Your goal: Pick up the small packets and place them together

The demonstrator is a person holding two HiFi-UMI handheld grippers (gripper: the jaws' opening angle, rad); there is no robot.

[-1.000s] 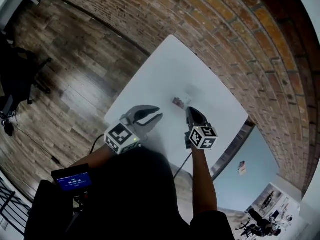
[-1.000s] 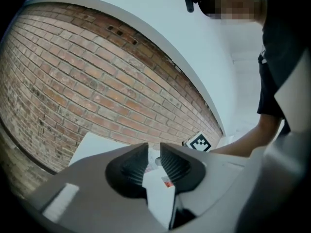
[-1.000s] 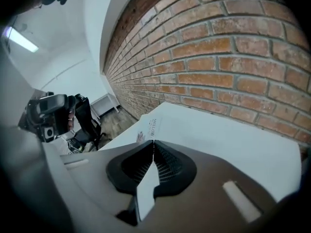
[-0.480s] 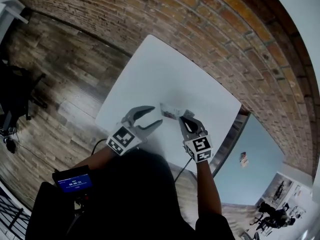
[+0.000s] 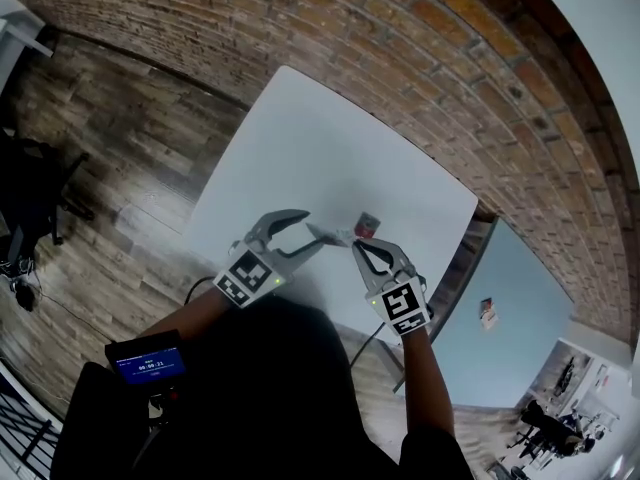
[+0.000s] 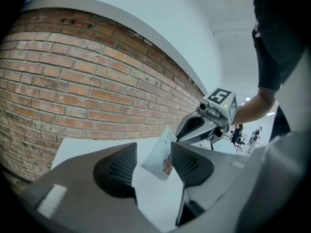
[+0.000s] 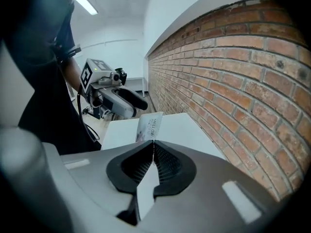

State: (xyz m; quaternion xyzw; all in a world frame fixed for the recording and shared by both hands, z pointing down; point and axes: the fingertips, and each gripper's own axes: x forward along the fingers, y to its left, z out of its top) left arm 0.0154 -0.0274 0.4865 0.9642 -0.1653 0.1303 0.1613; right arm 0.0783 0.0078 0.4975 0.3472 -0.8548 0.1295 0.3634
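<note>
A brick wall point(image 5: 450, 58) curves along the far side, and a dark wooden floor point(image 5: 110, 138) spreads out on the left. Against the wall stands a white bench point(image 5: 300, 138), bare over most of its top. The person in dark clothes leans over its near edge with both arms stretched forward, and a small blue-lit screen point(image 5: 145, 360) is at the left arm.

The left gripper point(image 5: 313, 230) points across towards the right one. Its jaws have just been opening and now stand wide apart (in its own view a packet shows in the gap, close to one pad, with no pad pressing on it). The right gripper point(image 5: 355, 247) faces it, jaws clenched on that packet point(image 5: 330, 234), a thin white sachet with some dark print, pinched by its lower edge and held up above the bench between the two grippers. A second packet point(image 5: 367, 225), with a red patch, lies on the bench just beyond the right gripper, near the wall-side edge.
</note>
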